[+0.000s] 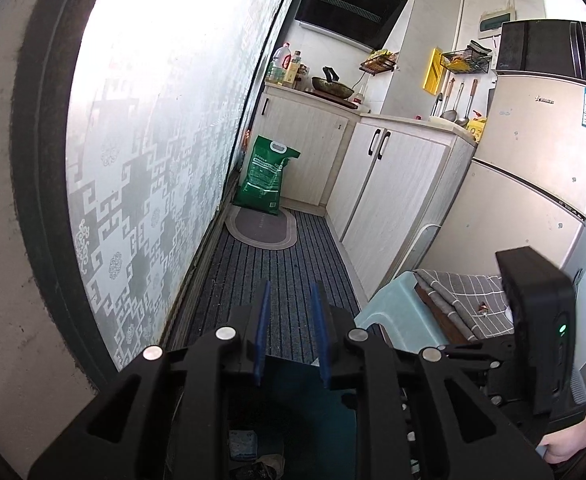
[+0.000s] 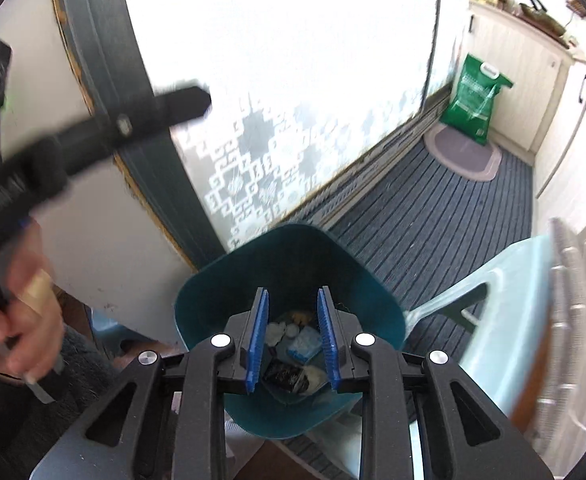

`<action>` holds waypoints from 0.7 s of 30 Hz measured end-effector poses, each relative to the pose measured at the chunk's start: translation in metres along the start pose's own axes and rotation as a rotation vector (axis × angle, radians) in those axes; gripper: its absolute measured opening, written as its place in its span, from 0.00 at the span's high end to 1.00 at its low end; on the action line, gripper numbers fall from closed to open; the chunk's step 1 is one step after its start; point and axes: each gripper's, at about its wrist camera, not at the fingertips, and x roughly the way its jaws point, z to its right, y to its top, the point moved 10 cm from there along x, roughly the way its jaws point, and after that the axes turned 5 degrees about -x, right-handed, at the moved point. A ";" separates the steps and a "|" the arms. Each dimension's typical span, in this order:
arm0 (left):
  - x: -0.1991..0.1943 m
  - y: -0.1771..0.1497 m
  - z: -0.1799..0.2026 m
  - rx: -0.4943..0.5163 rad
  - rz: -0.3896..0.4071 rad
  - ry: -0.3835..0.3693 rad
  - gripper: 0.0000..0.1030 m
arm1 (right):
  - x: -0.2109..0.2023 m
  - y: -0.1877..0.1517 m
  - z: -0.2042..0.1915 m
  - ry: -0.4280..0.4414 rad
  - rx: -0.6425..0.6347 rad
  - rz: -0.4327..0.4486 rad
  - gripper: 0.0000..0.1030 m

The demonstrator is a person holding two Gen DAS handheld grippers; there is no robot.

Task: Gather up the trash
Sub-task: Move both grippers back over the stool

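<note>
1. The left tool (image 1: 291,334) hangs over the striped floor mat (image 1: 293,264), its blue pads set narrowly apart with nothing between them.
2. The teal bin (image 2: 293,264) stands on the floor directly under the right tool (image 2: 293,344).
3. The trash (image 2: 297,350), white wads, a pale blue packet and a dark wrapper, lies at the bin's bottom, seen between the right tool's narrowly parted, empty pads.
4. A pale blue stool (image 2: 505,308) stands just right of the bin.

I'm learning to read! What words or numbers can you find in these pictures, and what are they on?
None can be read for sure.
Green sack: print too small.
Fridge badge and blue sticker: too small.
Microwave brand and buttons: blurred.
Range hood: markings too small.
Oval mat: faint, unreadable.
</note>
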 end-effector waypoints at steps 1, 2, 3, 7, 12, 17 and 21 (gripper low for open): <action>0.001 0.000 0.004 0.004 -0.002 -0.004 0.78 | -0.008 0.003 0.006 -0.011 0.005 0.019 0.76; 0.002 0.000 0.009 0.009 -0.004 -0.010 0.77 | -0.017 0.005 0.012 -0.025 0.010 0.037 0.77; 0.004 0.000 0.014 0.013 -0.006 -0.013 0.75 | -0.025 0.005 0.018 -0.037 0.016 0.052 0.78; 0.011 -0.003 0.040 0.035 -0.013 -0.042 0.71 | -0.055 0.001 0.049 -0.082 0.062 0.097 0.78; 0.026 -0.007 0.080 0.078 -0.035 -0.076 0.69 | -0.084 -0.015 0.088 -0.131 0.109 0.123 0.78; 0.043 -0.018 0.121 0.125 -0.065 -0.114 0.62 | -0.106 -0.039 0.121 -0.177 0.150 0.132 0.78; 0.055 -0.025 0.151 0.156 -0.084 -0.142 0.61 | -0.124 -0.063 0.148 -0.217 0.188 0.133 0.78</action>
